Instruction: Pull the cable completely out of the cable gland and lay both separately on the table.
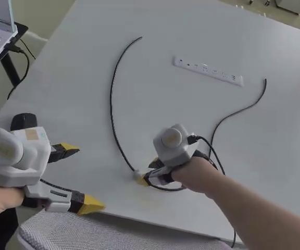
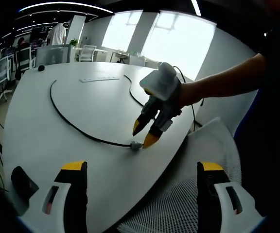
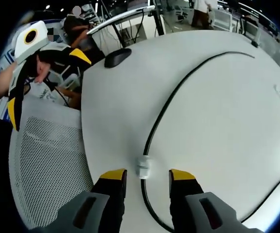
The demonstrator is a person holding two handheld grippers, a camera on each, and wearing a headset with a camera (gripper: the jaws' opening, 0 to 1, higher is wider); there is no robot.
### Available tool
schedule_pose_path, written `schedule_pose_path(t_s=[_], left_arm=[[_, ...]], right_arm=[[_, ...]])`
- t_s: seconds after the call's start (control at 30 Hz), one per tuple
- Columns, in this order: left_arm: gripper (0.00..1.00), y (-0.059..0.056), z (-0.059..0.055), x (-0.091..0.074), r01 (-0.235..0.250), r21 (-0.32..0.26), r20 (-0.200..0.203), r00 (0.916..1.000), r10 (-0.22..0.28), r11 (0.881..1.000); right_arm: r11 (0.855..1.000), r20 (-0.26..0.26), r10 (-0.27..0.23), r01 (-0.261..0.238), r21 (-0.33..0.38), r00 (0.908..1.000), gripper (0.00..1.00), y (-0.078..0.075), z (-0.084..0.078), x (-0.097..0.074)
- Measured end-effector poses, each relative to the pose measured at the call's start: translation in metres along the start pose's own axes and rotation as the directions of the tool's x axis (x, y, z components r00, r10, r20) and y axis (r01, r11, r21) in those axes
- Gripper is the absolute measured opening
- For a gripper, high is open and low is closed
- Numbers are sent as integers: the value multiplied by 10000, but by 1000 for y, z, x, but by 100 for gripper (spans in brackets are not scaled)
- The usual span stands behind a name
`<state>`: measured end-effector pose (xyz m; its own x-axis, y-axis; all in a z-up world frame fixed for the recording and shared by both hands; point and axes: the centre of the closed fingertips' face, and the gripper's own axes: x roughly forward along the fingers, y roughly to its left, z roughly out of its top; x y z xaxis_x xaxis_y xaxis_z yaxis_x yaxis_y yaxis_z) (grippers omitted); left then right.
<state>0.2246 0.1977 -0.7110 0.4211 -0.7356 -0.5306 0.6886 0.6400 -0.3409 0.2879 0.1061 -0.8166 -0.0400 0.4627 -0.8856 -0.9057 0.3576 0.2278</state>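
- Head view: even, soft daylight covers the white desk (image 1: 191,31); the black cable (image 1: 112,104) casts only a faint shadow on it.
- Left gripper view: windows (image 2: 179,39) beyond the desk's far edge blow out to white, and the desk's near side is dimmer.
- Both gripper views bend strongly toward their edges.
- The cable gland (image 3: 143,167) on the desk looks slightly soft, perhaps blurred.

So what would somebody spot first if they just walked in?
Probably the long black cable curving across the white table. Near the front edge, the right tongs are open right at the small pale fitting on that cable, and the left tongs hang open nearby.
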Motion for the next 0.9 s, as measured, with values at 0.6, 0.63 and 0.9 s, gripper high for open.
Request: schedule_pose_path(t_s=[0.6, 0.63, 0.9], left_arm=[[92, -2, -7, -1, -22, -36, 53, 10000, 22, 10000], [92, -2, -6, -1, -39, 5, 83, 10000, 39, 10000], [92, -1, -6, -3, -100, 101, 64, 9999, 99, 9999]], right_arm=[[9996, -477, -92, 79, -264, 9988, 17, 5, -6, 11], [9997, -549, -110, 97, -225, 9984, 15, 4, -7, 10], [9999, -409, -140, 140, -15, 9991, 10, 4, -6, 12]])
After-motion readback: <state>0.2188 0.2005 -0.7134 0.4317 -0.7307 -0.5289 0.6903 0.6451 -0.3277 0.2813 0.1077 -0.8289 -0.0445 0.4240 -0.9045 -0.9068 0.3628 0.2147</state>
